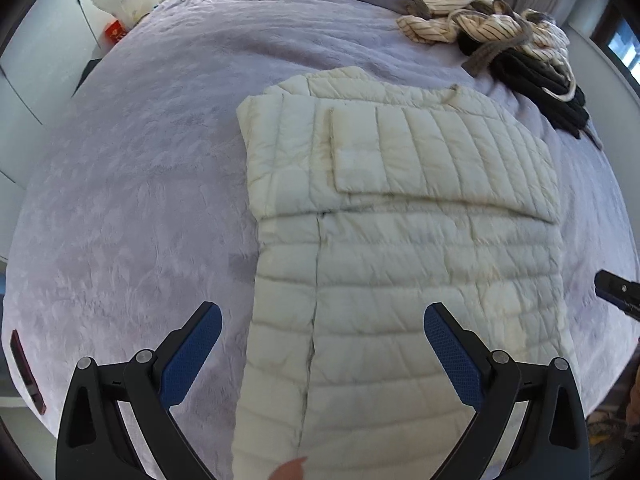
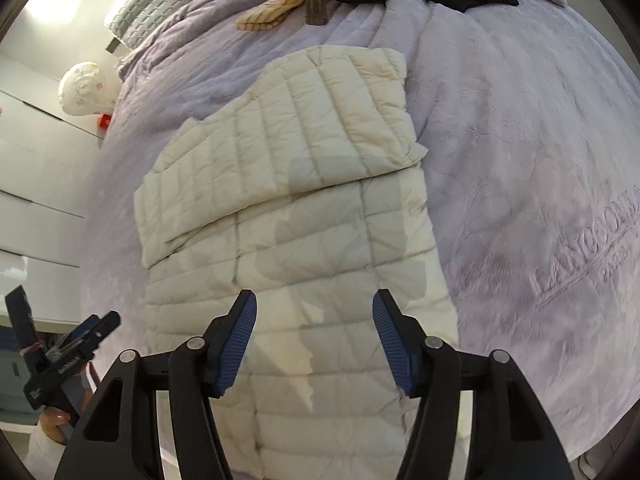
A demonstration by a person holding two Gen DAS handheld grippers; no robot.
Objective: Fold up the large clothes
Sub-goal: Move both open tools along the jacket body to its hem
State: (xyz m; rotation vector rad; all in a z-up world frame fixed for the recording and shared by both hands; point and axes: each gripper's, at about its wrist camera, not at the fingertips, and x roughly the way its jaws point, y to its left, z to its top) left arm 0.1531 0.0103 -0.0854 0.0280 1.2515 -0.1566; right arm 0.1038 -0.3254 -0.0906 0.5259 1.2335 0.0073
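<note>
Lilac bed cover (image 1: 132, 184) carrying cream puffer jacket (image 1: 400, 248), sleeves folded in, near its foot edge. Lengthwise fold probably left; unfolded clothes heap (image 1: 500, 36) at far corner. Left gripper (image 1: 322, 340) and right gripper (image 2: 314, 340) spread, pinching nothing.

The left hand-held gripper (image 1: 322, 320) is pointed steeply down, and its two blue pads (image 1: 188, 360) are spread very wide apart. Nothing is held between them. A fingertip (image 1: 290, 470) can be seen at the bottom edge of the left wrist view.

The right hand-held gripper (image 2: 314, 308) is also tipped down. Its blue pads (image 2: 236, 344) are parted, but less widely than the left ones, and nothing is gripped by them.

In the right wrist view, the left hand-held gripper is seen from the side, held in a hand (image 2: 56, 428) with a white sleeve (image 2: 40, 456)
</note>
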